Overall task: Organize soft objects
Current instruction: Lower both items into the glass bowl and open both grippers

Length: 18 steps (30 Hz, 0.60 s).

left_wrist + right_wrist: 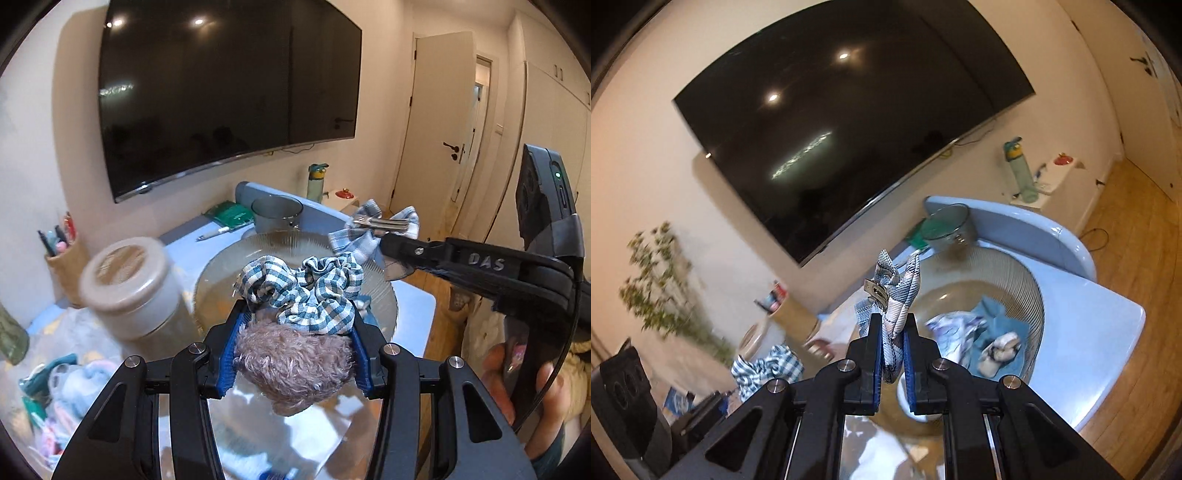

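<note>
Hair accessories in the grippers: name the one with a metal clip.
The plaid bow, pinched in the right gripper, shows a silver clip. The left gripper's gingham scrunchie and fuzzy scrunchie show none.

left wrist: close over bowl (295,240), faces TV (229,92) | right wrist: higher, tilted | shared: bowl, TV

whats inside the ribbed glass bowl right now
In the right wrist view the ribbed glass bowl holds a blue cloth, a cream item on it and a blurred patterned fabric. The right tool hides the bowl's near part.
</note>
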Motion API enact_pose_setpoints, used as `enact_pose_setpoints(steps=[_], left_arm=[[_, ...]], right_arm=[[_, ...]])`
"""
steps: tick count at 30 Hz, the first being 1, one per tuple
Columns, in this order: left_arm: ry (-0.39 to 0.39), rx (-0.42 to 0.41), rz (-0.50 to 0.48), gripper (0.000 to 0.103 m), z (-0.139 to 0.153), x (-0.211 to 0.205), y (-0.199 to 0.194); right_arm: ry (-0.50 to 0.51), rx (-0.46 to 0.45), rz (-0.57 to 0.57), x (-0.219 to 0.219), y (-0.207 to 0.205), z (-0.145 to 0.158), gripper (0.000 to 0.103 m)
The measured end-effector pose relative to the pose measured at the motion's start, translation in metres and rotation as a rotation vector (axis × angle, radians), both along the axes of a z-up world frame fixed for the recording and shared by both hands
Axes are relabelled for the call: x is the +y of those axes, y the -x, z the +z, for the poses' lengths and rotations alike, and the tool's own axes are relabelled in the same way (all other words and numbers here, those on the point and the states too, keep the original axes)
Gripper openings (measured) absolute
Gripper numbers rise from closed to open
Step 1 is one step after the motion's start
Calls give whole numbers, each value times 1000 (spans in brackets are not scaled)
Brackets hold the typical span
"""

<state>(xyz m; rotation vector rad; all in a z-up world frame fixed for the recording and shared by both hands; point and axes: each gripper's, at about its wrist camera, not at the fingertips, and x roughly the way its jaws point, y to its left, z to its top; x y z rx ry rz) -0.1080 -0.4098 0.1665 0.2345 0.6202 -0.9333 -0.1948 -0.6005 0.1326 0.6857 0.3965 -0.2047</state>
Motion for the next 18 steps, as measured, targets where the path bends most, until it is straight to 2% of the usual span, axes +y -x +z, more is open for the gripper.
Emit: enact_pose_setpoints(steps=[4,6,7,8,9,10,11,13,18], left_arm=[[-29,-25,7,47,-4,-26,-8],[-32,-45,15,52,-6,-35,-12],[-40,-54,14,63,-9,-41,-13],[-59,-57,11,76,-13,-46,-15],[-74,-58,-1,78,-18,-49,-15],[-88,-60,-20,78,-23,-54,-14],[-102,-64,-24,78,-26,-56,-12],[-122,-67,-35,78,-31,-57,-6],[-90,-66,-79,78,-25,-38,13]], right_arm=[[-10,52,-29,-18,-22,-7,9],[-23,65,-35,-25,-30,-12,10],[-28,82,-37,-30,-35,-16,14],[-32,99,-37,-33,-39,-19,26],[-58,179,-15,-41,-51,-33,39],[-58,179,-15,-41,-51,-33,58],[-83,221,-25,-46,-49,-46,58],[-84,215,-37,-47,-42,-49,58],[-89,171,-62,-48,-10,-44,59]])
